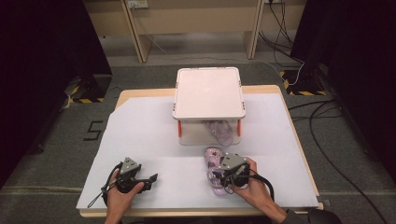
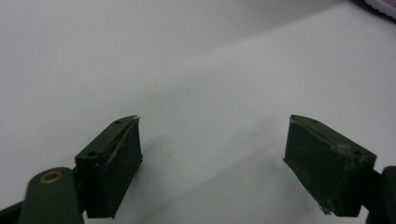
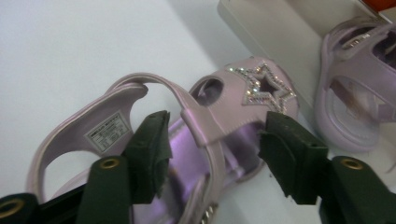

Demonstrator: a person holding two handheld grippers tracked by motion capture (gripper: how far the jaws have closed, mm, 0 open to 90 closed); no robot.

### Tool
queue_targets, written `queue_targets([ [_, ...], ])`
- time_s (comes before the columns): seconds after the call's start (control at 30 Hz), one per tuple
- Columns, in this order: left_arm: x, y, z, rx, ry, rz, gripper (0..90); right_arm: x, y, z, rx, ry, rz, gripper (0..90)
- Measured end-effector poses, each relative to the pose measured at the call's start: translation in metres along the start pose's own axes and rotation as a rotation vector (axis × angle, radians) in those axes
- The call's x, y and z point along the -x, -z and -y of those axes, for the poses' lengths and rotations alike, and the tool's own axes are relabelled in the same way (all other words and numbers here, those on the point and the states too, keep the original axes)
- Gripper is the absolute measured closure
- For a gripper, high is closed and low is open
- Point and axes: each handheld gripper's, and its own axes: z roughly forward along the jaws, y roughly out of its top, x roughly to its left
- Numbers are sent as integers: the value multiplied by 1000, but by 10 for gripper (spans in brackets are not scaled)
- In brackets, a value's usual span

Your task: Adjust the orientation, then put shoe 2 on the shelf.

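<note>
While the left gripper (image 1: 150,179) is idling with jaws apart, the right gripper (image 3: 212,140) is straddling the sandal (image 3: 196,140) near the box (image 1: 208,93), jaws unclamped, lining up a grip.

A black "5" (image 1: 92,130) on the floor left of the table; sandal's (image 3: 140,140) insole label (image 3: 107,132) illegible.

From up top I see my left gripper (image 1: 148,178) and right gripper (image 1: 218,173) as black bodies, each topped by a grey three-cornered plate, with thin black cables looping back past the wrists. Up close, the jaws are matte black wedge-shaped blocks, scuffed at the edges, on black links with a brass-coloured rivet. A dark sleeve (image 1: 299,217) covers my right forearm.
</note>
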Motion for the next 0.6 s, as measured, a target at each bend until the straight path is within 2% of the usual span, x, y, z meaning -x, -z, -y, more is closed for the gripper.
queue_targets([
  [0.1, 0, 0, 0, 0, 1, 1, 181, -2, -5, -3, 6, 3, -3, 472],
  [0.13, 0, 1, 0, 2, -3, 1, 181, -2, -4, -6, 4, 74, 46, 608],
  [0.23, 0, 2, 0, 4, 0, 0, 180, -1, -3, -6, -1, 86, 51, 657],
  [0.27, 0, 2, 1, 3, 0, 2, 181, -1, -1, -4, 6, 101, 60, 729],
  [0.3, 0, 2, 1, 3, 0, 2, 181, -1, -1, -4, 6, 101, 60, 729],
  [0.33, 1, 2, 0, 7, 3, 8, 181, 1, 2, -5, 21, 116, 75, 778],
  [0.5, 4, 1, -1, 15, 16, 31, 181, 6, 11, -2, 43, 110, 77, 820],
  [0.53, 6, -1, -3, 31, 39, 60, 181, 8, 17, 0, 58, 97, 70, 823],
  [0.6, 8, -1, -5, 42, 42, 70, 181, 9, 21, 1, 63, 96, 72, 823],
])
